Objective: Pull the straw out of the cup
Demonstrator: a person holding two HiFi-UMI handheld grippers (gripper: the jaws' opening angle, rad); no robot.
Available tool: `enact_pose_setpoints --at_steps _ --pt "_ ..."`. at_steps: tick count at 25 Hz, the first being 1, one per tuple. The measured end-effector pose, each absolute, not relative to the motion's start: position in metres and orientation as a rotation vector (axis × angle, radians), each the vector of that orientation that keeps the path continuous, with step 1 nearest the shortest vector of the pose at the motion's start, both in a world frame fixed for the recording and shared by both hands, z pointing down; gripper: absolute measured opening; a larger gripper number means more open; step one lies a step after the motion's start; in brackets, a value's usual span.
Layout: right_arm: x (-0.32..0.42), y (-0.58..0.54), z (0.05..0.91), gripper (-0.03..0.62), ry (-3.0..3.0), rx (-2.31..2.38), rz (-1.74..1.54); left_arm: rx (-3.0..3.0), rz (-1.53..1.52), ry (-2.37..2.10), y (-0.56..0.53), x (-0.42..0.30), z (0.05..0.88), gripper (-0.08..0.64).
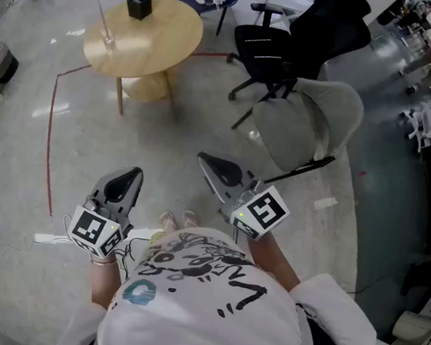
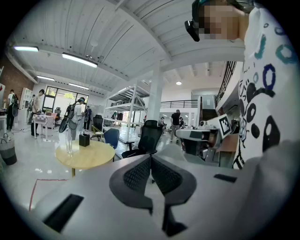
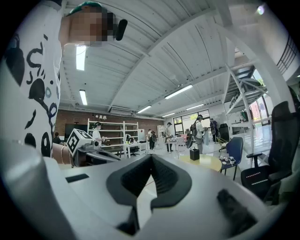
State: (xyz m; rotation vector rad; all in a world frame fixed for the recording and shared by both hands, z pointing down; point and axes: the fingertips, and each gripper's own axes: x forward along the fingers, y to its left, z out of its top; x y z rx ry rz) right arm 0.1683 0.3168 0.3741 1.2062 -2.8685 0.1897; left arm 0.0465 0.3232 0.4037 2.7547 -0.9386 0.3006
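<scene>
A clear cup [image 1: 108, 42] with a thin straw [image 1: 102, 17] standing in it sits near the left edge of a round wooden table [image 1: 149, 40], far ahead of me. The left gripper view shows the same cup [image 2: 69, 142] on that table [image 2: 86, 155]. My left gripper [image 1: 127, 183] is held low by my body, shut and holding nothing; its jaws meet at the tips [image 2: 151, 157]. My right gripper [image 1: 210, 165] is also shut and holds nothing, its jaws touching [image 3: 150, 157]. Both grippers are well short of the table.
A black box [image 1: 139, 4] stands at the table's far side. A black office chair [image 1: 273, 43] and a grey chair [image 1: 308, 118] stand to the right of the table. Red tape [image 1: 50, 133] marks the floor. People stand in the distance [image 2: 36, 111].
</scene>
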Motion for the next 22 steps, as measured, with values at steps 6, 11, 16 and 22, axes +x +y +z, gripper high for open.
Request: enact_pose_setpoints --at_steps 6,11,16,22 --pt "0.179 0.304 0.371 0.026 -2.834 1.268 0.166 2.793 0.264 -0.891 0.304 0.054 0.402 0.017" --pt "0.161 0.298 0.374 0.026 -2.848 1.225 0.168 2.778 0.247 -0.937 0.302 0.037 0.403 0.017" --pt "0.147 0.295 0.373 0.026 -2.883 1.186 0.223 2.765 0.233 -0.961 0.304 0.024 0.398 0.017" --pt "0.121 0.29 0.373 0.028 -2.919 1.182 0.242 2.758 0.245 -0.971 0.31 -0.005 0.403 0.017"
